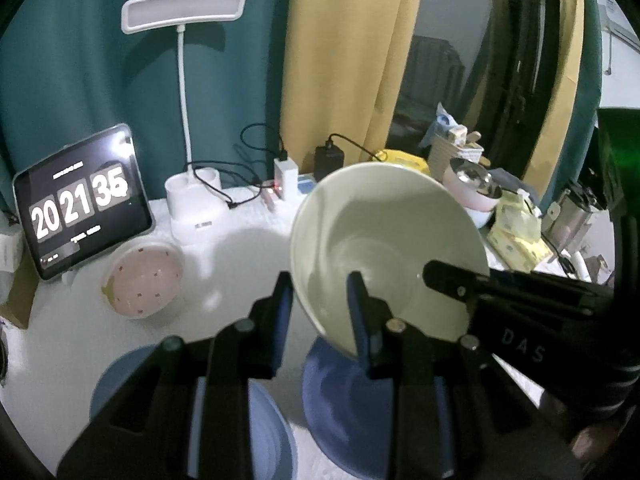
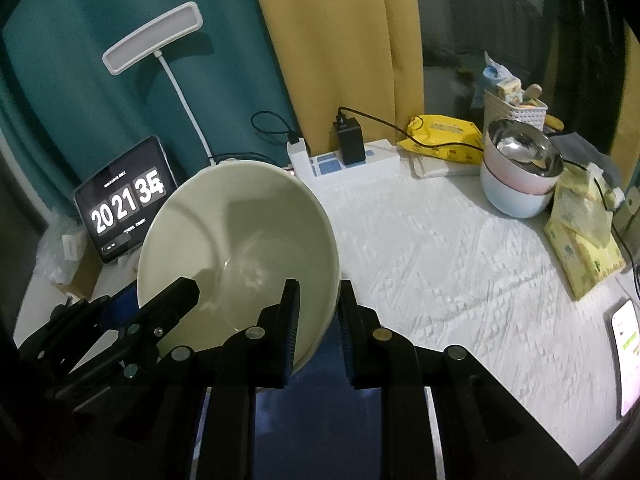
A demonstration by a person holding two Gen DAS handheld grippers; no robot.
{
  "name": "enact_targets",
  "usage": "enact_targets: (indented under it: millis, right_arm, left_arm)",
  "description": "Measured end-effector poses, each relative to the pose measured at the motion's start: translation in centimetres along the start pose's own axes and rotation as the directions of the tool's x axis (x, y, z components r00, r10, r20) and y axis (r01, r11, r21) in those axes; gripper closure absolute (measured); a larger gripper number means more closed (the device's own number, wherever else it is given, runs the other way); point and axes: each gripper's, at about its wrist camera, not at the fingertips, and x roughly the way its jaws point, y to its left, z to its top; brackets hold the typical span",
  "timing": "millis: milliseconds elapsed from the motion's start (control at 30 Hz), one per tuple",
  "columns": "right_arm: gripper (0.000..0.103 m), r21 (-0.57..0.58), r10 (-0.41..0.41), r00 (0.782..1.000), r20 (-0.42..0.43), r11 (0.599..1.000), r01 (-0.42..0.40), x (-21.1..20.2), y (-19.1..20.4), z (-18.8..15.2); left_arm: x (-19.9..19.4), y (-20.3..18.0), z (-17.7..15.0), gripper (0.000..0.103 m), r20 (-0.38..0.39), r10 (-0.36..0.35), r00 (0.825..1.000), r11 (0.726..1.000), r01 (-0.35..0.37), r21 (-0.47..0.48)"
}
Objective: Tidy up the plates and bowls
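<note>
A pale green bowl (image 1: 384,240) (image 2: 240,240) hangs tilted above the white table, held from both sides. My left gripper (image 1: 320,296) is shut on its left rim, one finger inside and one outside. The right gripper (image 2: 318,308) is shut on the opposite rim in the same way. One of the right gripper's fingers (image 1: 452,280) shows inside the bowl in the left wrist view, and one of the left gripper's fingers (image 2: 176,296) in the right wrist view. Under the bowl sits a blue bowl (image 1: 352,404), with a light blue dish (image 1: 268,428) to its left.
A pink bowl under a clear cover (image 1: 144,280) lies near a tablet clock (image 1: 80,204). A desk lamp (image 1: 184,12), a power strip (image 2: 352,160), stacked bowls topped by a steel one (image 2: 520,172), tissue packs (image 2: 580,240) and a phone (image 2: 626,360) ring the table (image 2: 440,260).
</note>
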Motion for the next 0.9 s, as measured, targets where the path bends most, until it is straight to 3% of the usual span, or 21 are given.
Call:
enact_targets:
  millis: [900]
  right_arm:
    - [0.083,0.051,-0.003,0.998,-0.065,0.999,0.007,-0.7,-2.5,-5.9]
  left_arm:
    - [0.0,-2.4,-5.2,0.075,-0.103,0.002,0.995,1.000,0.000,0.023]
